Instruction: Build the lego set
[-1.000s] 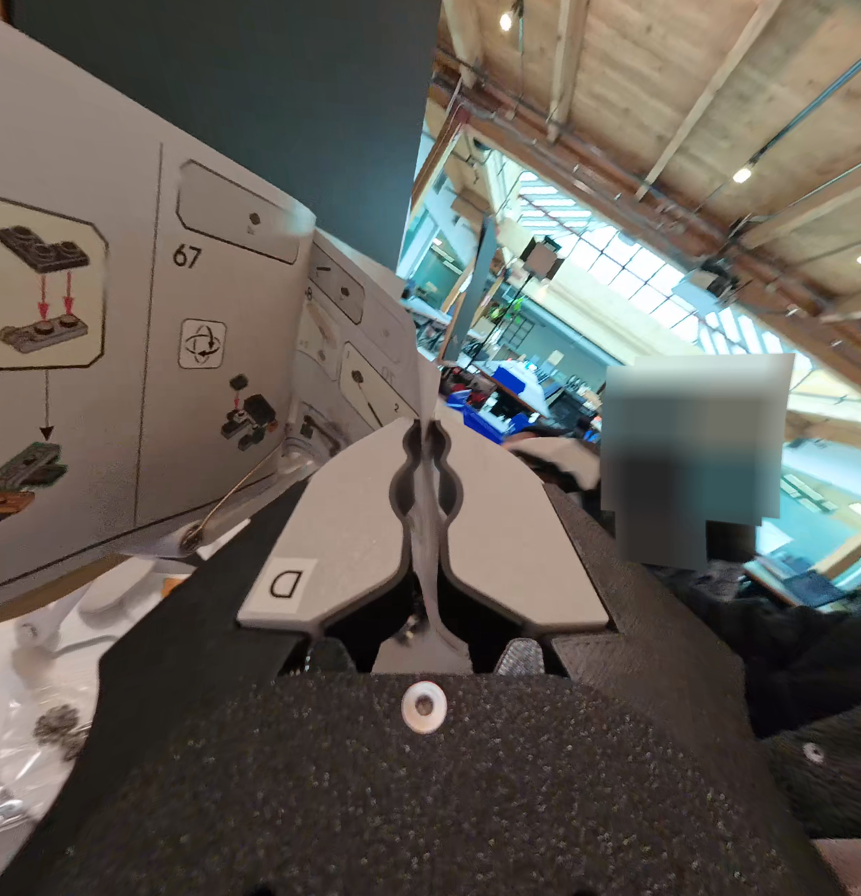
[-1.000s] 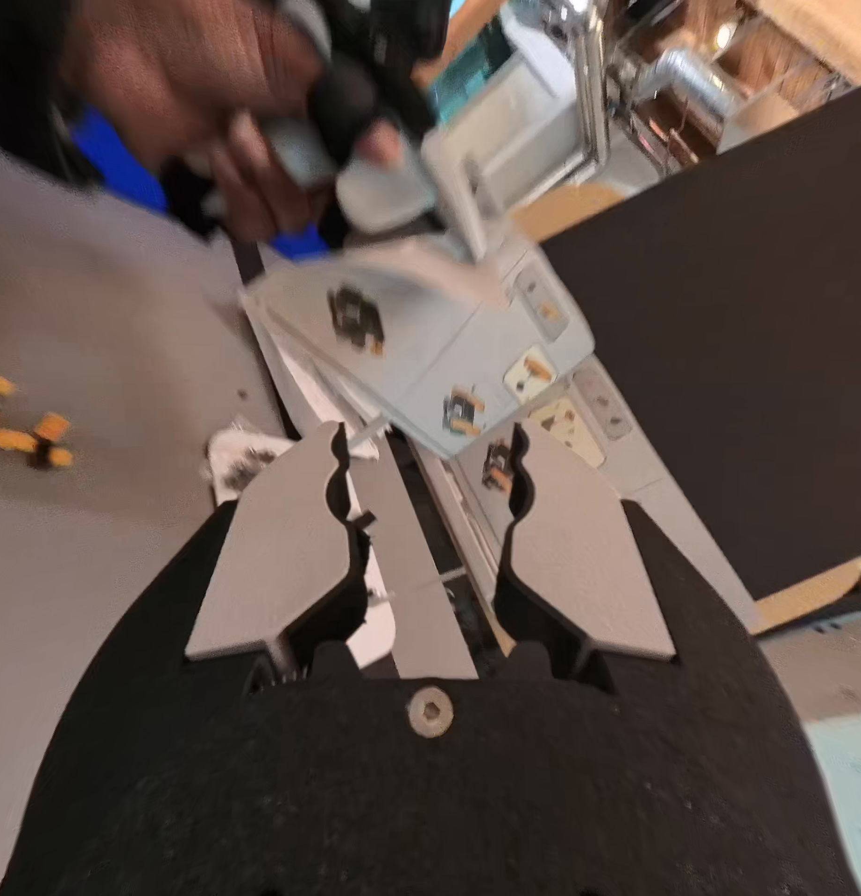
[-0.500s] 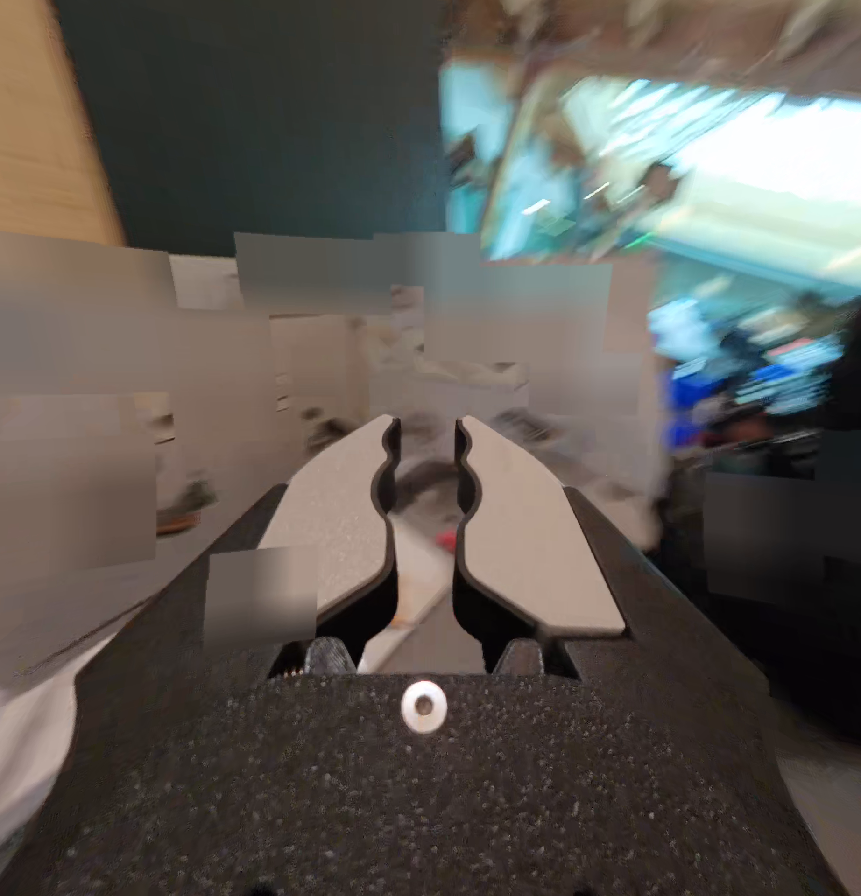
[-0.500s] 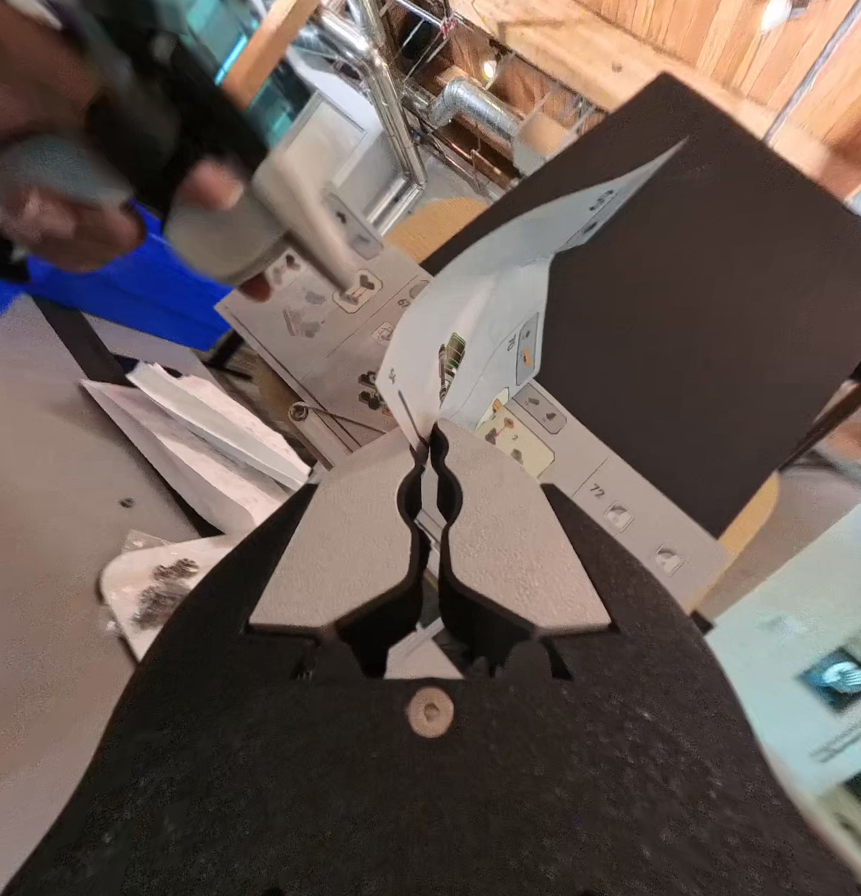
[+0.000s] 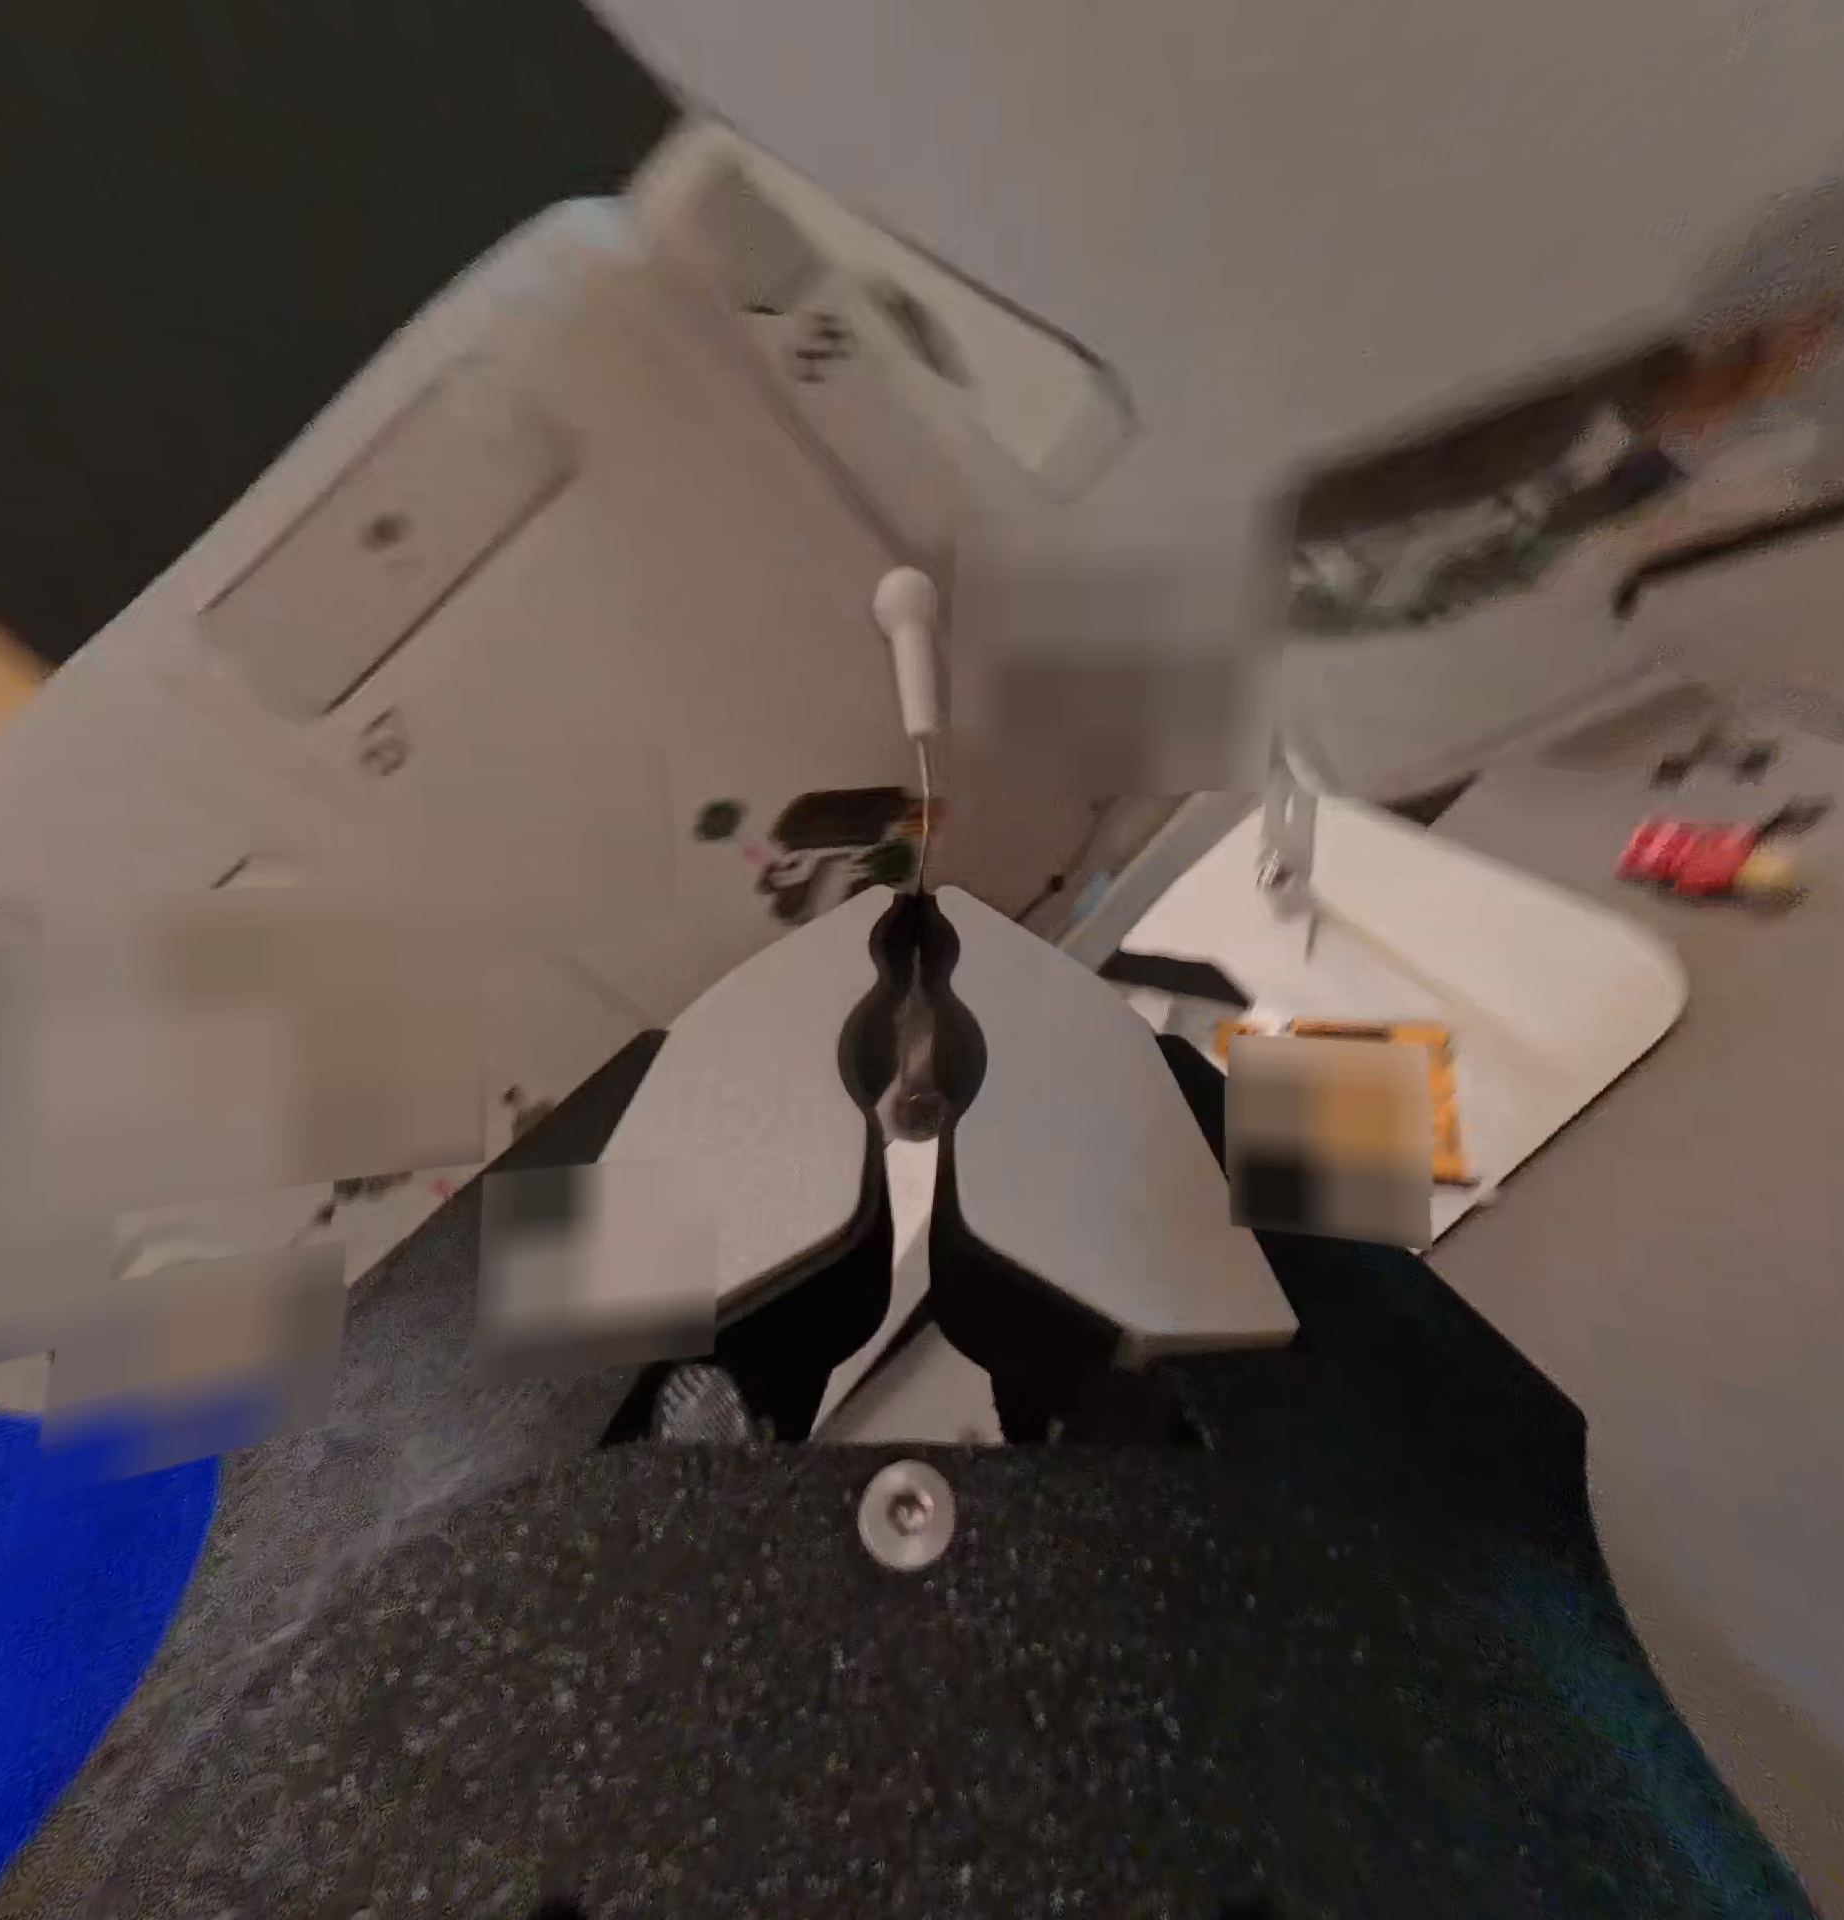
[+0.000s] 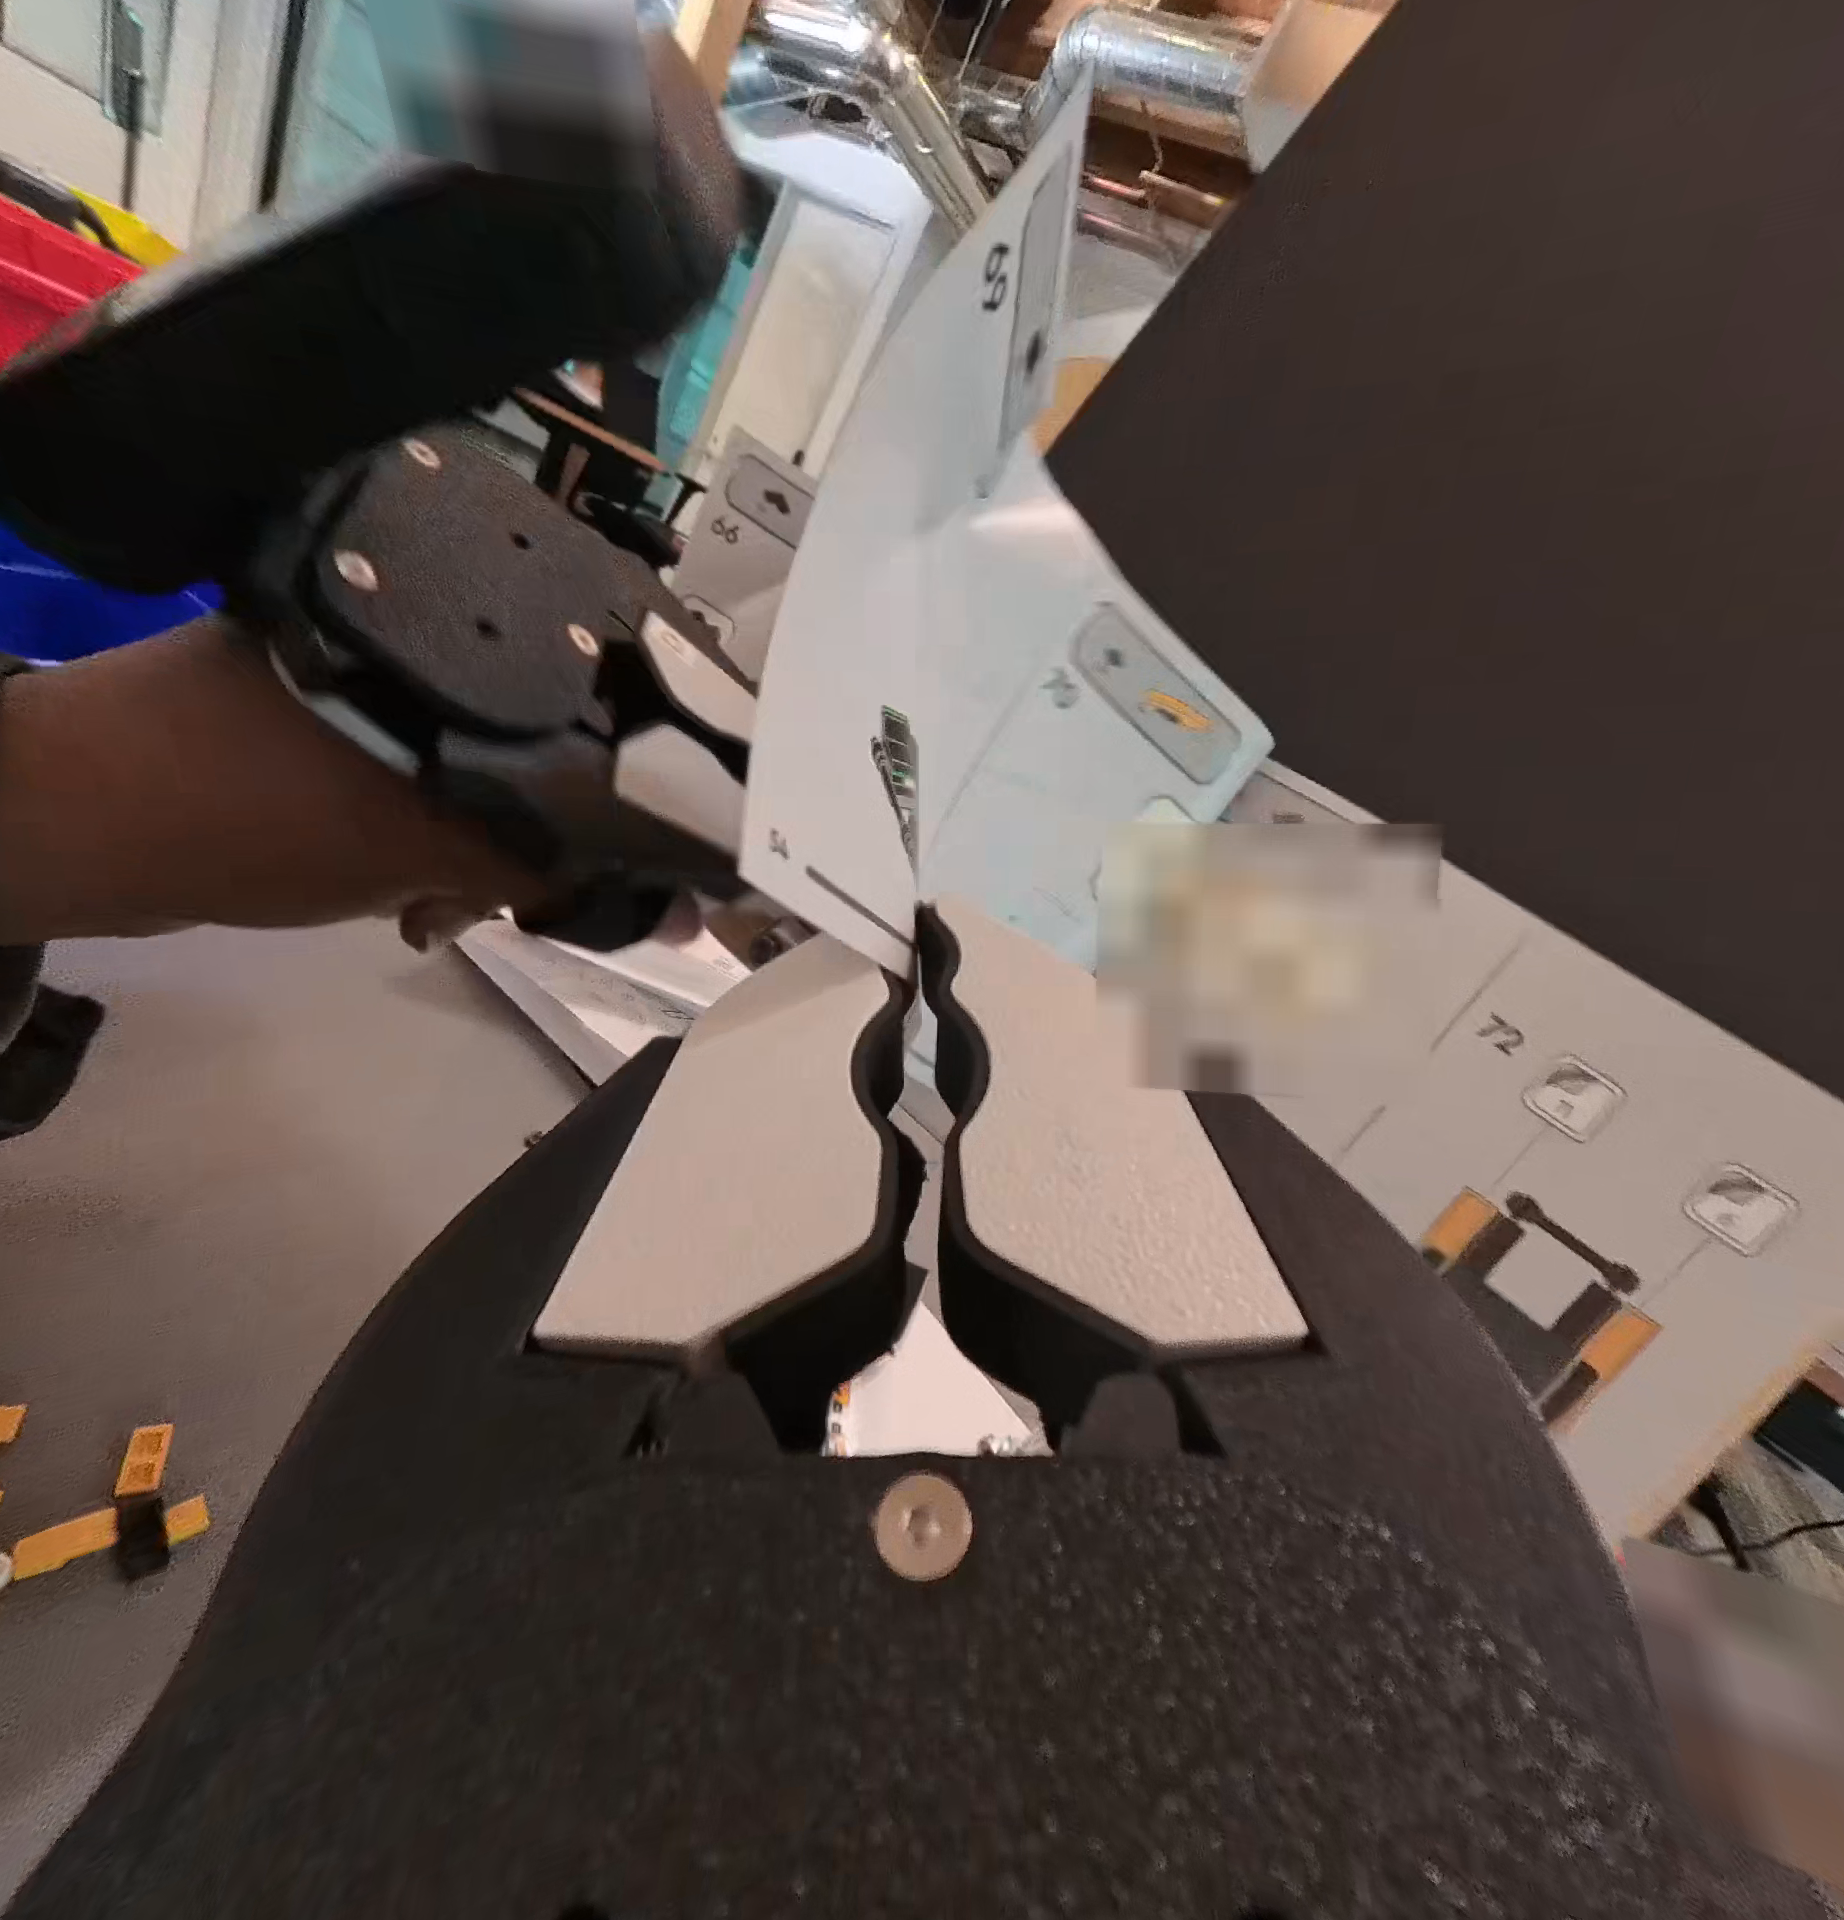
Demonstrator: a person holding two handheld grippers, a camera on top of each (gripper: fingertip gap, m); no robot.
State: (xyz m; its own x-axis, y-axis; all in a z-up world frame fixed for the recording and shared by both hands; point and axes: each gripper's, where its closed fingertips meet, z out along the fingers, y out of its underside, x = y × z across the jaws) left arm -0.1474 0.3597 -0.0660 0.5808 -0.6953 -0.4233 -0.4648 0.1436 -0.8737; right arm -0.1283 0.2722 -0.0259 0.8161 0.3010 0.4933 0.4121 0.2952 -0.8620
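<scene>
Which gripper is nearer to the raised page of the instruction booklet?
Right. The right gripper pinches the raised page at its lower edge. The left gripper is beside the page, apparently apart from it.

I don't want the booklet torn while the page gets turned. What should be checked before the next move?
1. Right gripper shut on page: ok, fingertips pinch its lower edge.
2. Single page pinched: cannot tell.
3. Left gripper shut on clip: ok, its wire runs out between the fingertips.
4. Clip clear of the lifted page: cannot tell, the left view is blurred.
5. Page untorn: ok, curved, no tear shows.
6. Bricks clear of booklet: ok, apart on the table.
</scene>
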